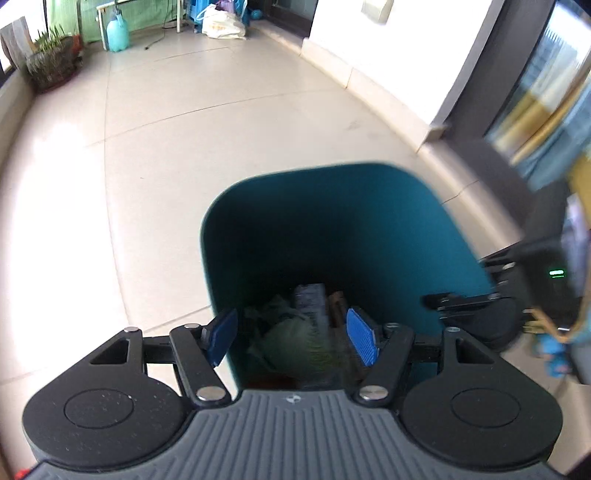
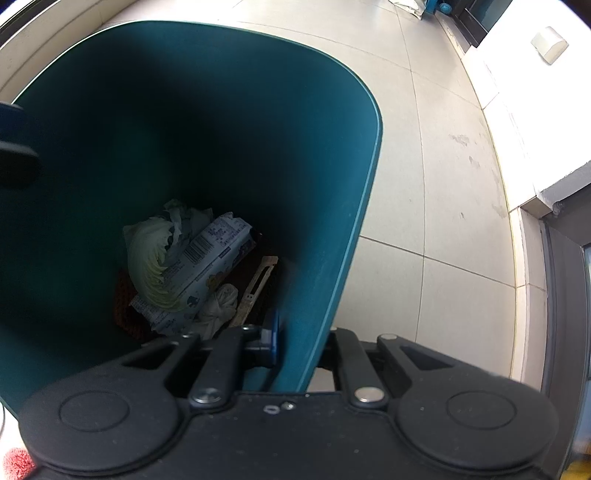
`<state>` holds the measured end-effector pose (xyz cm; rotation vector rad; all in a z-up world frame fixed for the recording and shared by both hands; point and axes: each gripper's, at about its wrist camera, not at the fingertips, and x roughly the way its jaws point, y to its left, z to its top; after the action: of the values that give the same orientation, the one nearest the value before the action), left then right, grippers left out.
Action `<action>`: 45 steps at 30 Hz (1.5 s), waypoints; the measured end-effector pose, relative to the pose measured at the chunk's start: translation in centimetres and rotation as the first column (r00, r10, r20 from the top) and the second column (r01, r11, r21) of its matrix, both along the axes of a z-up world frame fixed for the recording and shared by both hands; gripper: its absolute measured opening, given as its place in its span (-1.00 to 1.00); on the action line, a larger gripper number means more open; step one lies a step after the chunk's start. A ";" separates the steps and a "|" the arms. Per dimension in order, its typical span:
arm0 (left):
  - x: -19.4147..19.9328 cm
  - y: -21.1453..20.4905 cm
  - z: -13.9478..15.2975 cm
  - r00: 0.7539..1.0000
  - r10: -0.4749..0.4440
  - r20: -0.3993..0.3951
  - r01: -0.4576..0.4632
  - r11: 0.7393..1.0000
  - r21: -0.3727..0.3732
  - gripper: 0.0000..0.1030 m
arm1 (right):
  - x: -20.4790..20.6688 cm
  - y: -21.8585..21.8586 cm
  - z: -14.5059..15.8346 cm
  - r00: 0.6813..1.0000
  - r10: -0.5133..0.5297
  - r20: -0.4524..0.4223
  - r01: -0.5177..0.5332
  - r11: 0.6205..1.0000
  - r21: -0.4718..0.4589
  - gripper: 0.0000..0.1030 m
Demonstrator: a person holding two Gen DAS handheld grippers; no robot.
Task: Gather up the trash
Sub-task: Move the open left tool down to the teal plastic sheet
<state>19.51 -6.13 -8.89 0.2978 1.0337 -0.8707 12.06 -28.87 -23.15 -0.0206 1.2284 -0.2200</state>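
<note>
A teal trash bin point(image 1: 369, 206) stands on the tiled floor, and its inside point(image 2: 221, 129) fills the right wrist view. At its bottom lie a pale cabbage leaf point(image 2: 151, 258), a printed packet point(image 2: 207, 258), a crumpled white tissue point(image 2: 221, 302) and a light strip point(image 2: 258, 284). My left gripper point(image 1: 291, 339) hangs over the bin's near rim, open, with nothing between its blue pads point(image 1: 364, 341). My right gripper point(image 2: 295, 350) is shut on the bin's wall: one pad is inside and the other finger is hidden outside. It also shows as the right gripper point(image 1: 472, 306) at the bin's right side.
Light tiled floor point(image 1: 184, 147) stretches beyond the bin. Far back stand a potted plant point(image 1: 51, 62), a blue jug point(image 1: 117, 31) and a white bag point(image 1: 223, 24). A white wall base and a dark door frame point(image 1: 476, 74) run along the right.
</note>
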 end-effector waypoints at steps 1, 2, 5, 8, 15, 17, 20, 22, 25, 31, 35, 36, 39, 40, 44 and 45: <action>0.1 0.7 0.5 1.000 0.021 0.015 -0.021 1.000 0.004 0.31 | 0.1 0.0 0.0 1.000 -0.003 -0.005 0.003 1.000 0.003 -0.82; 0.1 1.2 0.8 0.998 0.032 0.047 -0.033 0.999 0.022 0.31 | 0.1 0.0 0.1 1.000 -0.003 -0.007 0.003 1.000 0.006 -0.81; 0.6 3.3 1.6 0.997 0.051 0.065 -0.052 0.999 0.009 0.31 | 0.3 0.0 0.1 1.000 0.006 -0.013 -0.006 1.000 -0.002 -0.81; 1.3 5.5 2.0 0.993 0.093 0.078 -0.095 0.995 0.011 0.31 | 0.4 0.0 0.2 1.000 0.001 -0.012 -0.001 1.000 -0.002 -0.81; 2.5 11.3 1.2 0.977 0.192 0.090 -0.197 0.979 0.046 0.31 | 0.2 0.3 1.4 1.000 0.015 -0.009 -0.016 1.000 -0.013 -0.81; 3.0 13.0 0.6 0.970 0.224 0.089 -0.230 0.971 0.064 0.31 | 0.3 0.5 1.5 1.000 0.019 -0.011 -0.019 1.000 -0.018 -0.81; 3.5 15.6 -0.6 0.956 0.285 0.076 -0.290 0.953 0.081 0.31 | 0.3 0.8 1.5 1.000 0.024 -0.015 -0.025 0.999 -0.030 -0.81; 3.6 17.4 -1.4 0.943 0.325 0.073 -0.331 0.939 0.092 0.31 | 0.4 0.9 1.3 1.000 0.023 -0.019 -0.024 0.999 -0.030 -0.81; 4.0 20.0 -2.3 0.921 0.382 0.073 -0.388 0.915 0.111 0.31 | 0.5 1.0 1.2 1.000 0.019 -0.020 -0.020 0.999 -0.030 -0.81; 4.5 25.5 -4.1 0.875 0.480 0.067 -0.484 0.863 0.145 0.31 | 0.4 0.9 1.0 1.000 0.015 -0.018 -0.015 1.000 -0.022 -0.81; 5.0 29.1 -5.3 0.840 0.540 0.060 -0.542 0.824 0.164 0.31 | 0.4 0.8 0.8 1.000 0.008 -0.018 -0.008 1.000 -0.017 -0.81; 5.1 29.8 -5.7 0.831 0.553 0.059 -0.554 0.815 0.171 0.32 | 0.4 0.8 0.8 1.000 0.007 -0.020 -0.008 1.000 -0.016 -0.81; 5.2 32.9 -7.3 0.801 0.594 0.075 -0.596 0.779 0.198 0.54 | 0.5 0.8 0.8 1.000 -0.002 -0.028 0.001 1.000 -0.019 -0.81; 5.4 33.9 -8.0 0.789 0.609 0.075 -0.610 0.766 0.203 0.57 | 0.6 1.0 0.8 0.999 -0.004 -0.033 0.003 1.000 -0.025 -0.80; 5.8 37.8 -12.5 0.733 0.680 0.025 -0.664 0.706 0.246 0.57 | 0.8 1.3 0.8 0.999 -0.003 -0.049 0.001 0.999 -0.046 -0.78; 5.7 38.5 -13.9 0.720 0.694 0.005 -0.673 0.695 0.254 0.57 | 0.8 1.4 0.8 0.999 -0.004 -0.050 0.002 0.999 -0.048 -0.78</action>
<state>25.22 32.40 -22.80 0.0492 1.2192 -0.0684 12.87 -27.48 -22.35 -0.0664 1.2728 -0.2533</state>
